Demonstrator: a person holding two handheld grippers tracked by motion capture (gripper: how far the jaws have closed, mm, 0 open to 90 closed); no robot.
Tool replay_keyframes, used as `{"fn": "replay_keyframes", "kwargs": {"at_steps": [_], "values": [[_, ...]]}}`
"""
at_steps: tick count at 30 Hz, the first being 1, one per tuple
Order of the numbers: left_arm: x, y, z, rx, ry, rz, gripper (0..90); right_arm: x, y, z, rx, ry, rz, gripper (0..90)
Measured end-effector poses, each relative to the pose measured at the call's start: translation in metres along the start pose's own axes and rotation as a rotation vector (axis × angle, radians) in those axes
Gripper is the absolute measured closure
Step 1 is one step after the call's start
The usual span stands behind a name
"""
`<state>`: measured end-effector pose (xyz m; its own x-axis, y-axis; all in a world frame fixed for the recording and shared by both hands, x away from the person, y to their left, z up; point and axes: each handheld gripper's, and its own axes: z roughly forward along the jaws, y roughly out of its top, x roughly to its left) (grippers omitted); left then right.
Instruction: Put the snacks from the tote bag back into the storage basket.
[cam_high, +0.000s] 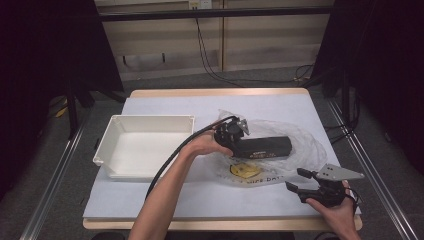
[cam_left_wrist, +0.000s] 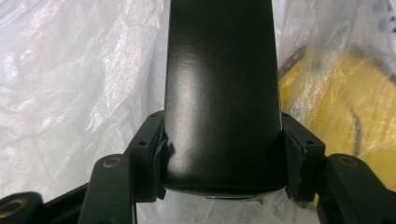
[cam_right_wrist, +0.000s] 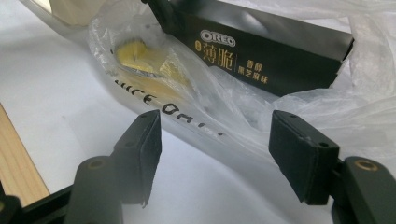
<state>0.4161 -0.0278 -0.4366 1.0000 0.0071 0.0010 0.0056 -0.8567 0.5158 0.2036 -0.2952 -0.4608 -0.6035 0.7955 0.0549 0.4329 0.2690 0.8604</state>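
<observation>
Overhead, I saw a white-covered table (cam_high: 150, 200); my left tongs (cam_high: 231, 134) clamped the black Oreo box (cam_high: 265, 147), right tongs (cam_high: 299, 181) apart, hovering beside the plastic bag (cam_high: 300, 135).

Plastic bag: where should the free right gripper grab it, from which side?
Likely the loose crinkled film at the plastic bag edge nearest the open right gripper, approached low from the person's side. The left gripper already clamps the Oreo box end, and the box fills the bag's middle.
</observation>
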Motion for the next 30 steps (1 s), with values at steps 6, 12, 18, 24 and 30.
{"fn": "replay_keyframes", "kwargs": {"at_steps": [6,12,18,24,30], "values": [[-0.001,0.003,-0.004,-0.003,-0.037,-0.048,43.1,0.002,-0.001,-0.003,-0.006,-0.007,0.007,34.9],[0.000,0.004,-0.013,-0.038,-0.060,-0.088,43.2,0.001,-0.001,-0.002,-0.005,-0.004,-0.002,34.9],[0.001,0.004,-0.025,-0.066,-0.068,-0.109,43.2,0.001,-0.001,-0.003,-0.009,-0.005,-0.002,34.8],[0.000,0.008,-0.032,-0.087,-0.083,-0.120,43.2,0.002,-0.001,-0.002,-0.008,-0.005,-0.004,34.8],[-0.004,0.014,-0.034,-0.049,-0.063,-0.098,43.1,0.002,-0.001,-0.003,-0.014,-0.006,-0.003,34.6]]}}
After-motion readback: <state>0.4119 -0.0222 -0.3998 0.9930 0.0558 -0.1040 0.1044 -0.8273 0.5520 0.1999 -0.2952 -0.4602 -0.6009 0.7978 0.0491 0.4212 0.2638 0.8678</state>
